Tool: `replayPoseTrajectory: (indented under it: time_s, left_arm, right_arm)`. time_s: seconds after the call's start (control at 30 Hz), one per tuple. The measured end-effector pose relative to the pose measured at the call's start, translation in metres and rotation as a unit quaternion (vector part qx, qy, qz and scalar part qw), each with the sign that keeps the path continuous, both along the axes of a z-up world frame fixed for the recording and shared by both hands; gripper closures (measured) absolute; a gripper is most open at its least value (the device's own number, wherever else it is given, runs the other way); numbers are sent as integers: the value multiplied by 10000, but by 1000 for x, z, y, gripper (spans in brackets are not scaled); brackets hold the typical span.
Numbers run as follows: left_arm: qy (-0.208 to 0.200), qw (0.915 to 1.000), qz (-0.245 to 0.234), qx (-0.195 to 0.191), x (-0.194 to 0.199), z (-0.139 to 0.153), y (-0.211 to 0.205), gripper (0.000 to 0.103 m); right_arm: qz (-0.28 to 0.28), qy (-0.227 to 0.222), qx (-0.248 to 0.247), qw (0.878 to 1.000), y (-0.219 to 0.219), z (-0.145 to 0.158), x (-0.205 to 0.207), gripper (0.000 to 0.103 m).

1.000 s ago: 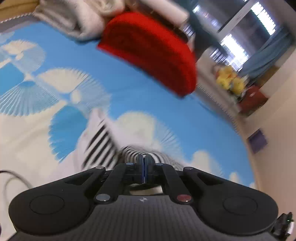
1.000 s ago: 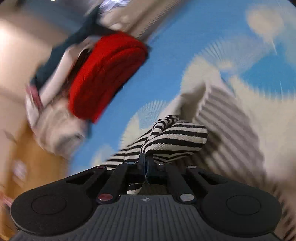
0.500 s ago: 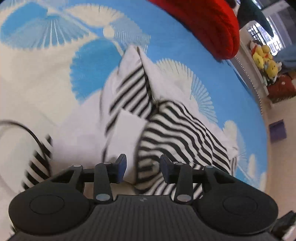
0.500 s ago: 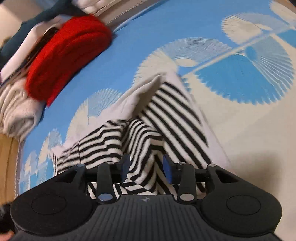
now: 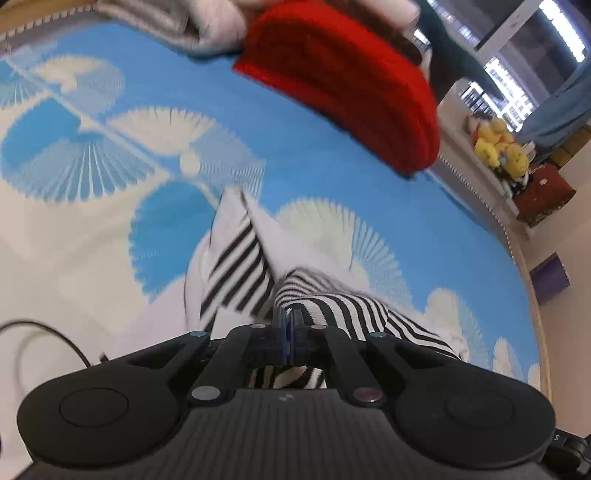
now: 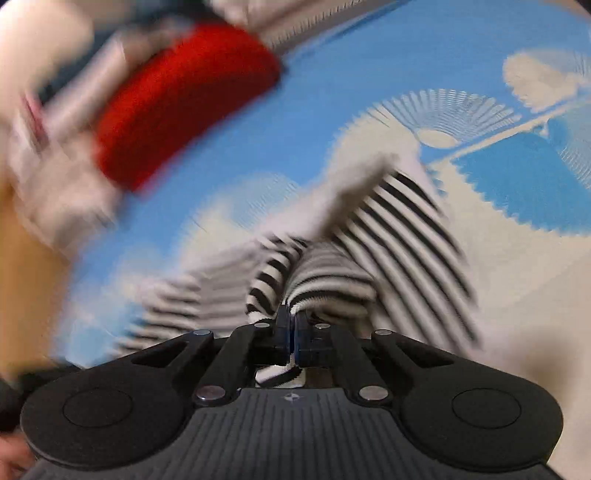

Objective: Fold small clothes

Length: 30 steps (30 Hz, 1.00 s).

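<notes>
A small black-and-white striped garment [image 5: 332, 306] lies crumpled on a blue and white patterned bedspread [image 5: 314, 162]. My left gripper [image 5: 287, 321] is shut on a fold of its striped cloth, which bunches up right at the fingertips. In the right wrist view the same striped garment [image 6: 406, 221] spreads away to the right, blurred. My right gripper [image 6: 291, 317] is shut on another bunched edge of it, with cloth showing below the pads too.
A folded red knit piece [image 5: 351, 77] lies at the far side of the bed beside pale folded clothes [image 5: 207, 26]. A black cable [image 5: 44, 332] curls at the left. Yellow soft toys [image 5: 498, 147] sit on a ledge beyond the bed edge.
Half a second ago both grippers stood open over the striped garment lying flat. Both have since shut on its cloth again, and the fabric now bunches at the fingertips.
</notes>
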<state>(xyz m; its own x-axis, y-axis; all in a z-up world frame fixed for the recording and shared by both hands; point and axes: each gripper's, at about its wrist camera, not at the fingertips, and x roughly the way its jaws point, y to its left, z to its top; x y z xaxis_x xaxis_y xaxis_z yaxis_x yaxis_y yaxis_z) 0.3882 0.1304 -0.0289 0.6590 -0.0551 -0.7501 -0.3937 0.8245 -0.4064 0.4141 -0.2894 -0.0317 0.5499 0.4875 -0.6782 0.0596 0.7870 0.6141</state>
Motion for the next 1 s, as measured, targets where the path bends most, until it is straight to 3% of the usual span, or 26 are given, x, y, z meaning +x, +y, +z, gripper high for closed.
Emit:
replayPoseTrajectory:
  time_s: [0.07, 0.17, 0.23, 0.27, 0.33, 0.4, 0.43, 0.47, 0.53, 0.63, 0.7, 0.77, 0.83, 0.9, 1.0]
  left_arm:
    - [462, 9989, -68, 59, 4, -12, 0, 102]
    - [1637, 9861, -220, -174, 10, -50, 0, 98]
    - [1619, 9864, -110, -265, 7, -52, 2, 94]
    - [1403, 9898, -114, -199, 7, -43, 2, 92]
    - [886, 9960, -122, 28, 7, -22, 0, 84]
    - [502, 9984, -218, 134, 8, -9, -6, 82]
    - [441, 9985, -313, 84, 9, -8, -8, 82]
    - [450, 9983, -373, 13, 10, -10, -12, 82]
    - [624, 9969, -455, -149, 14, -21, -16, 82]
    - [1458, 9878, -544, 34, 20, -53, -19, 83]
    - [1939, 9798, -474, 156, 18, -69, -16, 85]
    - [1793, 9829, -421, 74, 15, -60, -14, 85]
    - [1432, 9879, -529, 264, 15, -43, -17, 85]
    - [1152, 9909, -621, 316, 13, -32, -19, 85]
    - [1400, 9874, -660, 328, 18, -40, -18, 83]
  right_arm:
    - [-249, 211, 419, 9986, -12, -1, -2, 102]
    - [-712, 1370, 94, 9880, -26, -38, -4, 102]
    - [-1118, 1981, 14, 9738, -37, -61, -7, 98]
    - [-1244, 2008, -109, 9716, -39, -61, -8, 96]
    - [-1273, 1525, -554, 9785, -35, -42, -7, 94]
    - [-1150, 851, -931, 9853, -27, -19, -5, 87]
    - [-1072, 505, -1031, 9876, -21, -8, -6, 77]
    - [-936, 164, -1017, 9903, -16, -1, -5, 75]
    - [-389, -94, -693, 9968, -3, 0, 0, 75]
    - [95, 445, 67, 9989, 8, -26, 10, 73]
    - [30, 1113, -352, 9932, 13, -50, 14, 73]
    - [-52, 1550, -959, 9832, 13, -69, 15, 76]
    - [-174, 1535, -824, 9846, 9, -68, 15, 73]
    - [-90, 1068, -748, 9914, 12, -50, 16, 72]
    - [96, 725, -790, 9942, 18, -35, 9, 58]
